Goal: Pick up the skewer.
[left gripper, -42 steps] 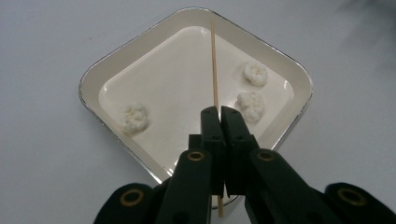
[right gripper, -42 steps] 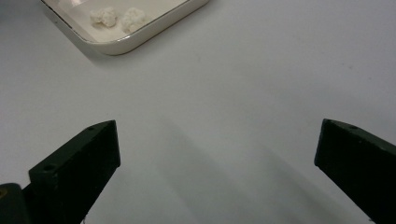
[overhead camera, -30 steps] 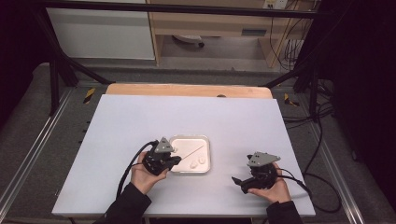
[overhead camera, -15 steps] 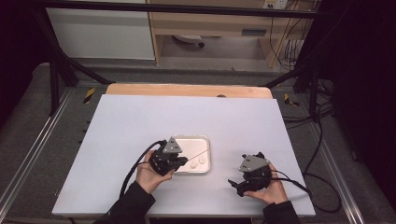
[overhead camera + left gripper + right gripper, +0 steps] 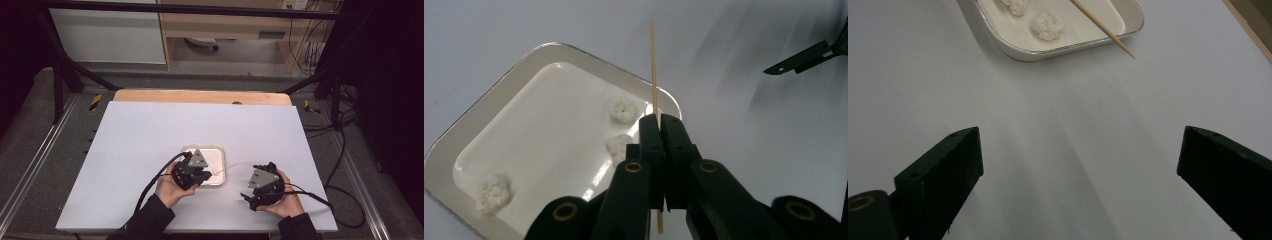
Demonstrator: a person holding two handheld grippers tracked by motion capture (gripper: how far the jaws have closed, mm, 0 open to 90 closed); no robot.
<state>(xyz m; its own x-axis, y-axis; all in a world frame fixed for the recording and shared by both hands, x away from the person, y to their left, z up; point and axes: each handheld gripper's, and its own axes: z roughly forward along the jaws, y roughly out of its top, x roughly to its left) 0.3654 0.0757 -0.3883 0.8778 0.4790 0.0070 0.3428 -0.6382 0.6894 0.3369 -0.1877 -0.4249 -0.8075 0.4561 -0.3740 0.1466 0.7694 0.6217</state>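
My left gripper (image 5: 205, 175) (image 5: 659, 121) is shut on a thin wooden skewer (image 5: 653, 65) over the near right corner of a shallow white tray (image 5: 215, 148) (image 5: 549, 46). The skewer (image 5: 226, 168) sticks out past the tray's right edge toward my right gripper (image 5: 246, 192) (image 5: 1083, 145). That gripper stands open over bare table, nothing between its jaws, facing the tray (image 5: 1048, 54) and the skewer tip (image 5: 1104, 30). Three small white lumps lie in the tray: two near the left jaws (image 5: 623, 109) (image 5: 617, 144), and one at the far corner (image 5: 493, 191).
The white tabletop (image 5: 150, 135) has a wooden strip (image 5: 200, 96) along its far edge. Black cables trail from both grippers, one looping off the right side (image 5: 345, 200). Dark frame bars and shelving stand behind the table.
My left gripper has moved right with the skewer, so its tip now passes the tray's right edge. My right gripper has moved left toward it.
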